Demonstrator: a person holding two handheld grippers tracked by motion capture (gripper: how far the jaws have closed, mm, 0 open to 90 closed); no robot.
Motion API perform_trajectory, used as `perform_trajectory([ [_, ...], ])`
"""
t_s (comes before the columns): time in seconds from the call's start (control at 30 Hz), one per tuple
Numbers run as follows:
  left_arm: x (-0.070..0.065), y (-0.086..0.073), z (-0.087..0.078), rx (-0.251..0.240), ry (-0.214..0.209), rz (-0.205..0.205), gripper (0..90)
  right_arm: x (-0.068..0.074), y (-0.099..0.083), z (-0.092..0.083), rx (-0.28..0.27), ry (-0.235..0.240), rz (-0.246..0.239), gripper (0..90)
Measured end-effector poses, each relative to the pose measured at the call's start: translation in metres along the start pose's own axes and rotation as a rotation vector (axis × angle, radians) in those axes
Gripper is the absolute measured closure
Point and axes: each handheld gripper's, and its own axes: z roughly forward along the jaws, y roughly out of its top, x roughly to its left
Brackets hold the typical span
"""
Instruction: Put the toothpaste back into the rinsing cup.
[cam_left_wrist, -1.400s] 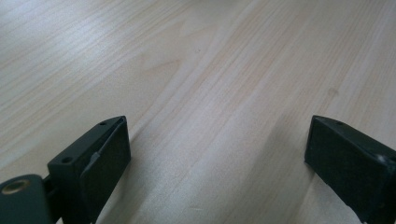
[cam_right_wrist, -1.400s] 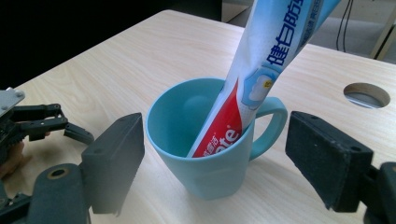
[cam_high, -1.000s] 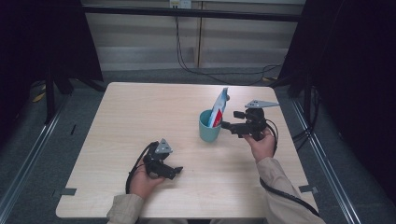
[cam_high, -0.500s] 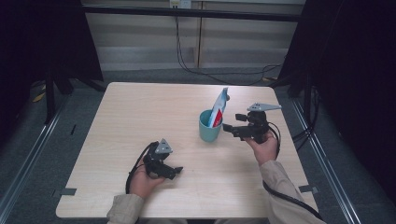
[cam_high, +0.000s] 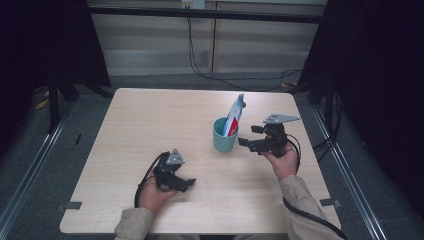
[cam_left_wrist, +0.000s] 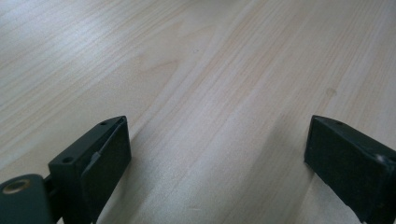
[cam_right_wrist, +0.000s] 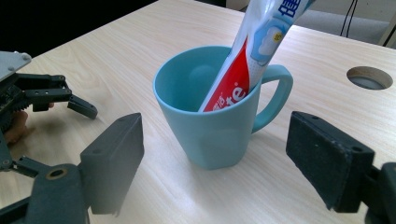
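Note:
A teal mug (cam_high: 222, 137) stands upright right of the table's middle, handle away from my left hand. A red, white and blue toothpaste tube (cam_high: 234, 116) leans in it, top sticking out. My right gripper (cam_high: 250, 136) hovers just right of the mug, open, jaws aimed at it. In the right gripper view the mug (cam_right_wrist: 210, 126) and tube (cam_right_wrist: 250, 56) sit just beyond the spread jaws of that gripper (cam_right_wrist: 215, 144), not touched. My left gripper (cam_high: 186, 183) rests near the front edge, open; its view has the gripper (cam_left_wrist: 217, 149) over bare wood, holding nothing.
The light wooden table (cam_high: 150, 125) has a round cable hole (cam_right_wrist: 369, 77) behind the mug. My left gripper (cam_right_wrist: 46, 95) lies beyond the mug's left side in the right gripper view. Dark curtains, floor rails and cables surround the table.
The right gripper has slipped a little toward the near edge beside the mug. The left gripper, mug and tube have stayed put.

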Motion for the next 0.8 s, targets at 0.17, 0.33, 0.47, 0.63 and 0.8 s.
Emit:
perform_trajectory([
  [0.17, 0.000, 0.000, 0.000, 0.000, 0.000, 0.000, 6.7, 0.001, -0.005, -0.002, 0.001, 0.007, -0.008, 18.7],
  [0.33, 0.000, 0.000, 0.000, 0.000, 0.000, 0.002, 6.9, 0.004, -0.008, -0.005, 0.013, 0.011, -0.046, 18.8],
  [0.47, 0.000, 0.000, 0.000, -0.001, -0.001, 0.002, 7.0, 0.007, -0.013, -0.007, 0.015, 0.020, -0.058, 18.8],
  [0.63, 0.000, 0.000, 0.000, -0.001, -0.001, 0.001, 7.0, 0.011, -0.021, -0.007, 0.025, 0.033, -0.067, 18.8],
  [0.8, 0.000, 0.000, 0.000, -0.001, -0.001, 0.002, 7.1, 0.014, -0.031, -0.004, 0.046, 0.044, -0.075, 18.8],
])
